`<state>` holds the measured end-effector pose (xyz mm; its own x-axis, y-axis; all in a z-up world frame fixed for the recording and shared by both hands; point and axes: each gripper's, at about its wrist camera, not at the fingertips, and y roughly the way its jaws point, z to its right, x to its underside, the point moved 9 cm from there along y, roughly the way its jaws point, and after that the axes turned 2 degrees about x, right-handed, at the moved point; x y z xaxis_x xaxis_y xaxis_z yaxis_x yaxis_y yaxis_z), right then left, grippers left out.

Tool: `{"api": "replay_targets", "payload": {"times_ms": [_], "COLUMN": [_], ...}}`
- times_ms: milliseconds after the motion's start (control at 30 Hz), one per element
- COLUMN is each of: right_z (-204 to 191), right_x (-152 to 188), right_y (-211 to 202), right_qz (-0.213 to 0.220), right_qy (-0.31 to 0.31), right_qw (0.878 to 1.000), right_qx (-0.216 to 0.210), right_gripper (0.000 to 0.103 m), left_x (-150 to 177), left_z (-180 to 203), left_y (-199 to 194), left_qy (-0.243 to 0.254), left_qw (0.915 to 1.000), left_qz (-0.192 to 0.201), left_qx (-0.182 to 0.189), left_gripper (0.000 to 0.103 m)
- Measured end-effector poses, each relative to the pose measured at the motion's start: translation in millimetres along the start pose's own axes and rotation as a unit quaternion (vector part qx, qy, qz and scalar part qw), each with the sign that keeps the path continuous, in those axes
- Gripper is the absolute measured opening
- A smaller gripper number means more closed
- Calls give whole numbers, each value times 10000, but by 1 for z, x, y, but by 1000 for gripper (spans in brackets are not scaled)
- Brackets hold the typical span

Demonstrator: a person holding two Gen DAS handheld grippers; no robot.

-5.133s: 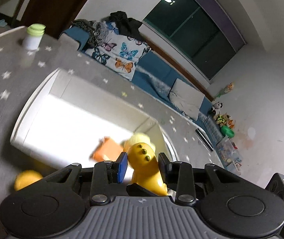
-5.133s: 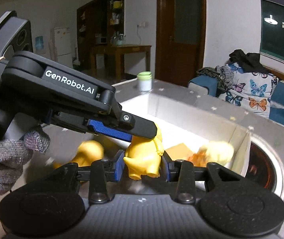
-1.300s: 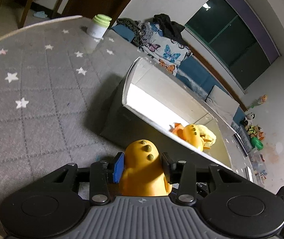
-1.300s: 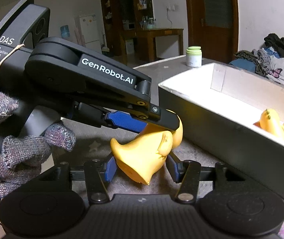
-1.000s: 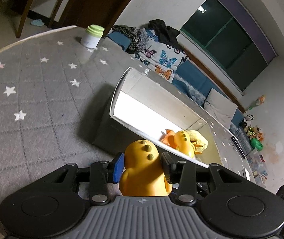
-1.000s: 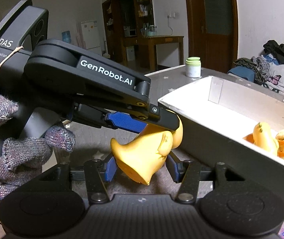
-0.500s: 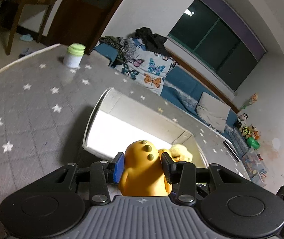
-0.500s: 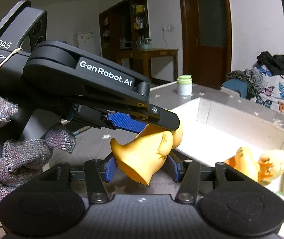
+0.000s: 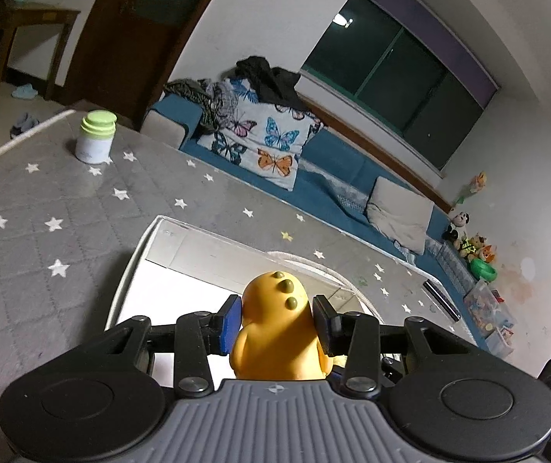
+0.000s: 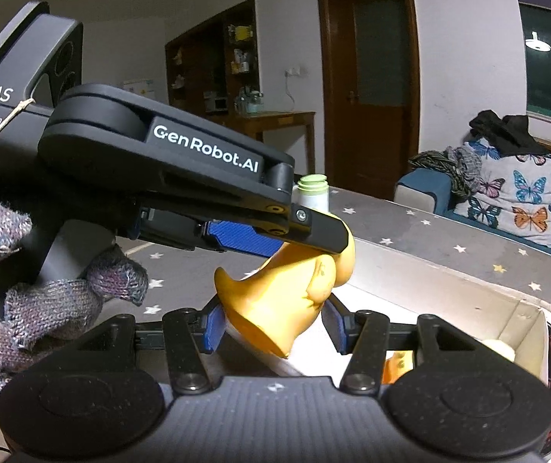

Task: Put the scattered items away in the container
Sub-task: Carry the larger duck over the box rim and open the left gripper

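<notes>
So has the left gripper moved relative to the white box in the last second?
Yes. The left gripper, shut on the yellow toy, has come up and over the white box; before, it was low beside the box's outer wall.

A black handheld left gripper (image 10: 306, 237) printed "GenRobot.AI" and "DAS Data Acquisition System", with blue finger pads (image 10: 237, 240), silver screws and a rubber band, gripped by a mottled grey-purple knitted glove (image 10: 44, 305).

One white box (image 9: 132, 266); one green-lidded jar (image 9: 95, 137), upper left of the left wrist view. One yellow toy (image 9: 277, 332) held aloft. Two further toys partly visible inside the box, lower right of the right wrist view.
</notes>
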<state>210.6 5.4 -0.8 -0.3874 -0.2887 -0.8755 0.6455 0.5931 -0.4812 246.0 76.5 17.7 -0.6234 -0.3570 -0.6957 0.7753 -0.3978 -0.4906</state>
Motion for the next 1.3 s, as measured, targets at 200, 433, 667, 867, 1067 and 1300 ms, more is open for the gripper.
{"api": "replay_targets", "payload": {"times_ms": [200, 433, 667, 867, 1067, 1300], "right_z": [22, 33, 41, 46, 41, 39], "right_x": [3, 14, 23, 29, 31, 32], "right_y": [26, 51, 70, 85, 94, 103], "right_qz": [-270, -652, -1059, -1355, -1628, -1906], "right_qy": [169, 260, 358, 342, 168, 62], "right_qw": [9995, 9975, 9937, 9902, 9865, 9816], "right_qx": [51, -17, -72, -83, -94, -78], "right_gripper": [52, 52, 52, 52, 52, 54], "left_x": [-2, 1, 6, 9, 11, 14], "left_z": [-13, -35, -49, -57, -62, -62], "left_y": [31, 58, 81, 91, 94, 97], "left_qy": [-138, -452, -621, -741, -822, -752], "left_qw": [9996, 9973, 9947, 9928, 9916, 9914], "left_qz": [-257, -578, -820, -930, -964, -1006], "left_qx": [-9, -8, -88, -161, -245, -378], "left_gripper": [43, 43, 43, 43, 43, 43]}}
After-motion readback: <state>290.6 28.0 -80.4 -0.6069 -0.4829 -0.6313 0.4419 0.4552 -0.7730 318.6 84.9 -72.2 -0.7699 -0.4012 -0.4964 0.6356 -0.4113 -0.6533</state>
